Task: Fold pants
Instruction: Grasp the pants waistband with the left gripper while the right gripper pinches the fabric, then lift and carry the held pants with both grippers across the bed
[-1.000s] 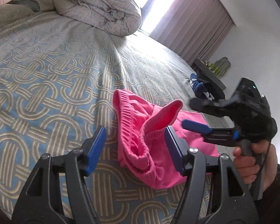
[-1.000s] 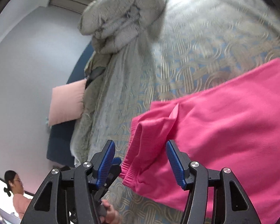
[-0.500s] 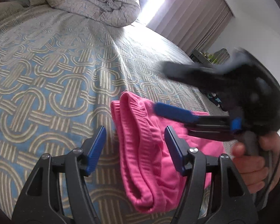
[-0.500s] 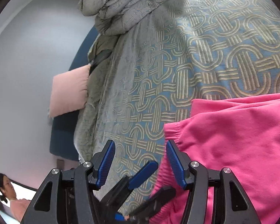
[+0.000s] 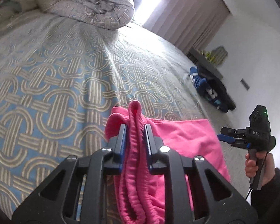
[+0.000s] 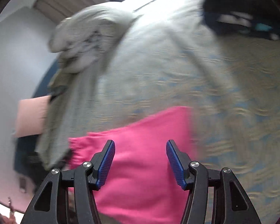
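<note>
I am pinching the ribbed waistband of the pink pants in my left gripper, whose jaws have just been closing on that bunched edge. The pants are lying on the patterned bedspread, stretching away to the right toward my right gripper. That one is hovering spread and empty above the far end, nearer the cloth I judge must be brought over.

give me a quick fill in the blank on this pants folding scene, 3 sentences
1. The left hand-held gripper is shut on the ____ of the pink pants.
2. The right hand-held gripper has its jaws ____, with nothing clamped.
3. The pants lie on a bed with a rolled-up ____ at its far end.

Missing words: waistband; open; duvet
</note>
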A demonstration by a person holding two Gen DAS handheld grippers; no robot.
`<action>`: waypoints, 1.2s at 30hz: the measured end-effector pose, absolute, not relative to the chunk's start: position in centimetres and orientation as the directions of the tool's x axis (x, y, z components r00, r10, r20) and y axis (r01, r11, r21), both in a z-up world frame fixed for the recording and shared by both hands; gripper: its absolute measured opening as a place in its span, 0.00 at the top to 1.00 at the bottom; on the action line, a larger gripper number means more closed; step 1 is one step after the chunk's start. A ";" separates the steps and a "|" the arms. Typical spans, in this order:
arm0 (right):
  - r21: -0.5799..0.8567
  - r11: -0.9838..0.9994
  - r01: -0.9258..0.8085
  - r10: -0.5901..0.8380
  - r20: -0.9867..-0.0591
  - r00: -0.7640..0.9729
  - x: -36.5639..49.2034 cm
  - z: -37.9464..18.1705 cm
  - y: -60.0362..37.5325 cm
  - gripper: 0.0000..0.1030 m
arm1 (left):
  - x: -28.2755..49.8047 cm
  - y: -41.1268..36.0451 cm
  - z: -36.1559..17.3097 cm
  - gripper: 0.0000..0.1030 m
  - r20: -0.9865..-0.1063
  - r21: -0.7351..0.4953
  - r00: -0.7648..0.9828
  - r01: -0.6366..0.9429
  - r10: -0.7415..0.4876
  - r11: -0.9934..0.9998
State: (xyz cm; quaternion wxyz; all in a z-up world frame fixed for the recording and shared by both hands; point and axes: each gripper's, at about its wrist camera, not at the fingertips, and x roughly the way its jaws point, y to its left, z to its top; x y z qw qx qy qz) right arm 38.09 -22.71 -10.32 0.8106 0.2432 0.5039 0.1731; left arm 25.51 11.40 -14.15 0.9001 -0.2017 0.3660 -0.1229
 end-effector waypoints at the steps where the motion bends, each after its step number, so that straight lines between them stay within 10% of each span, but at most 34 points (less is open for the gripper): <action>1: 0.553 0.832 -0.032 0.511 -0.744 0.430 38.1 -10.7 -23.0 0.43 | 25.7 11.2 -14.1 0.81 -0.618 -0.440 0.698 0.074 -0.361 0.895; 6: 0.506 0.862 -0.033 0.469 -0.772 0.429 38.6 -12.2 -23.0 0.43 | 25.9 10.0 -14.0 0.55 -0.679 -0.328 0.671 0.087 -0.298 0.941; 11: 0.549 0.834 -0.045 0.518 -0.754 0.403 39.5 -13.4 -22.1 0.43 | 26.4 9.7 -14.6 0.54 -0.705 -0.284 0.658 0.078 -0.263 0.956; 13: 0.541 0.839 -0.063 0.516 -0.752 0.411 39.5 -13.4 -21.9 0.44 | 26.7 9.7 -14.9 0.78 -0.715 -0.261 0.658 0.061 -0.235 0.963; 18: 0.591 0.804 -0.059 0.559 -0.719 0.412 39.5 -13.9 -23.2 0.86 | 26.9 9.8 -14.7 0.83 -0.691 -0.283 0.678 0.069 -0.253 0.957; 29: 0.612 0.787 -0.080 0.575 -0.680 0.456 39.3 -12.7 -23.8 0.88 | 28.9 9.2 -14.5 0.82 -0.718 -0.246 0.650 0.095 -0.248 0.964; 33: 0.609 0.792 -0.049 0.568 -0.704 0.425 39.7 -14.2 -24.1 0.80 | 28.2 10.1 -16.1 0.44 -0.767 -0.234 0.604 0.055 -0.219 0.971; 36: 0.641 0.767 -0.026 0.588 -0.686 0.427 39.2 -14.8 -25.0 0.73 | 26.7 11.6 -15.9 0.40 -0.751 -0.273 0.609 0.063 -0.253 0.960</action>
